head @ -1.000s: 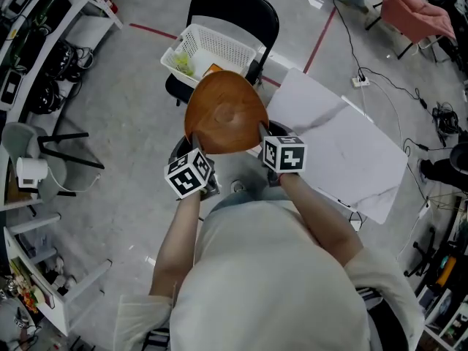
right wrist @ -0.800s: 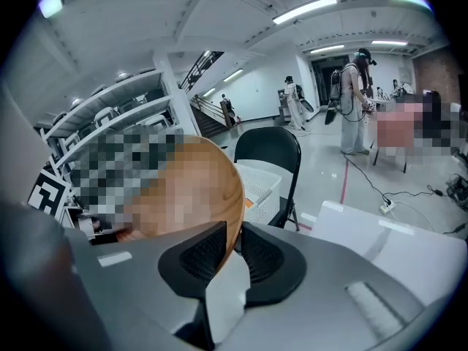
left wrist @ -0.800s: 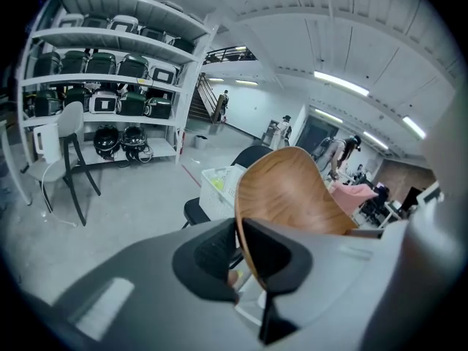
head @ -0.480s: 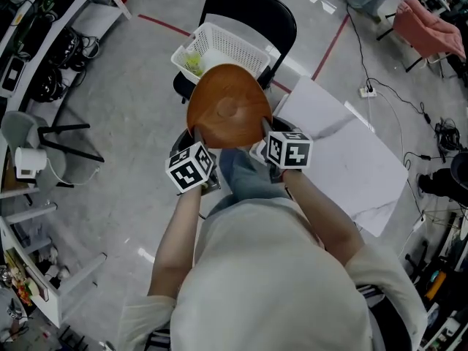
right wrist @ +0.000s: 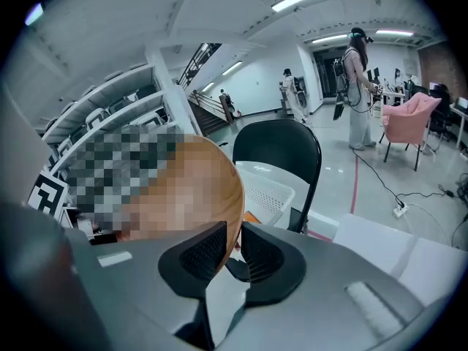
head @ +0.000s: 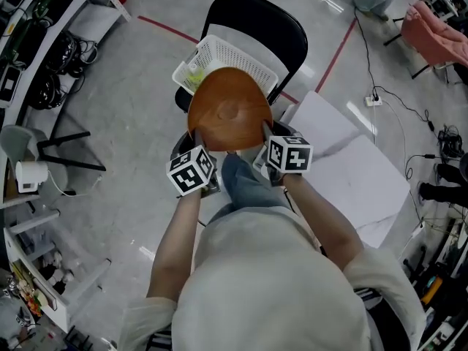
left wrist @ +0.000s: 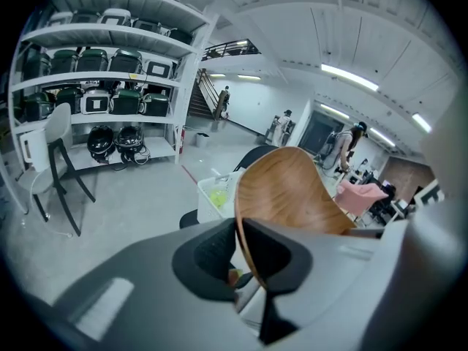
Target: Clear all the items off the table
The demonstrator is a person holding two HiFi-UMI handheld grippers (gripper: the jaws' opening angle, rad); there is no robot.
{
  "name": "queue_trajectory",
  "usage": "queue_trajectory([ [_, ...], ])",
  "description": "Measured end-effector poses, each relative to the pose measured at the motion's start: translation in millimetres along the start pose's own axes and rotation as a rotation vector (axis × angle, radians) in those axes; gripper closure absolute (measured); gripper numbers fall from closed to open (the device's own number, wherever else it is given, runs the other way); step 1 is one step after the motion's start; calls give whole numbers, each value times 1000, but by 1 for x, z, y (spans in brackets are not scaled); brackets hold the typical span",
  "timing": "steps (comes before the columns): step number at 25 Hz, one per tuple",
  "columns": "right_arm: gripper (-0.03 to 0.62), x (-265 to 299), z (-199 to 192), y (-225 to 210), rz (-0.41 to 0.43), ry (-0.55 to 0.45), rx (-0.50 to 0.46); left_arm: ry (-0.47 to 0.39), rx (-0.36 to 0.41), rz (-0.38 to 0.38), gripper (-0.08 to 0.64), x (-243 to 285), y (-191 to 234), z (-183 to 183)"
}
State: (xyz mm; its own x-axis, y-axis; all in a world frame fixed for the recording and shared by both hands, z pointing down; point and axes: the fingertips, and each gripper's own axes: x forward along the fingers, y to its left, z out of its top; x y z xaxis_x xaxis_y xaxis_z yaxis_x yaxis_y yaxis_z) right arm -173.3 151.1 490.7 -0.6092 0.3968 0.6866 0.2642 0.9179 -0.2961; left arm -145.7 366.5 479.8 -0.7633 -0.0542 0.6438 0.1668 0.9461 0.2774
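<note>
Oval bowl held at both sides
Left tongs and right tongs each clamp its thin rim; smooth brown wood; long axis runs ahead of them.

— What's worn?
— A pale cream short-sleeved shirt, blue jeans
— And the tools?
— Left gripper and right gripper are dark grey, each bearing a white cube with black square markers

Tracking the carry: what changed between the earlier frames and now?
The brown wooden oval tray has been carried forward and now overlaps the near edge of the white plastic basket on the black chair. Unchanged: left gripper and right gripper stay clamped on its opposite rims; nothing let go.
</note>
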Motion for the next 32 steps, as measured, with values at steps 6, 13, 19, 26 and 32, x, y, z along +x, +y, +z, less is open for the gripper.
queue_trajectory([
  [6, 532, 42, 17, -19, -28, 36, 24, 58, 22, -1, 525, 52, -1, 11],
  [13, 534, 92, 27, -37, -56, 81, 65, 124, 36, 4, 525, 111, 5, 17],
  [19, 534, 128, 33, -48, -77, 119, 80, 165, 45, 2, 523, 151, 10, 23],
  [26, 535, 159, 32, -61, -102, 158, 111, 219, 69, 9, 523, 187, 13, 23],
  [32, 537, 184, 30, -71, -121, 181, 123, 252, 78, 16, 522, 215, 17, 18],
])
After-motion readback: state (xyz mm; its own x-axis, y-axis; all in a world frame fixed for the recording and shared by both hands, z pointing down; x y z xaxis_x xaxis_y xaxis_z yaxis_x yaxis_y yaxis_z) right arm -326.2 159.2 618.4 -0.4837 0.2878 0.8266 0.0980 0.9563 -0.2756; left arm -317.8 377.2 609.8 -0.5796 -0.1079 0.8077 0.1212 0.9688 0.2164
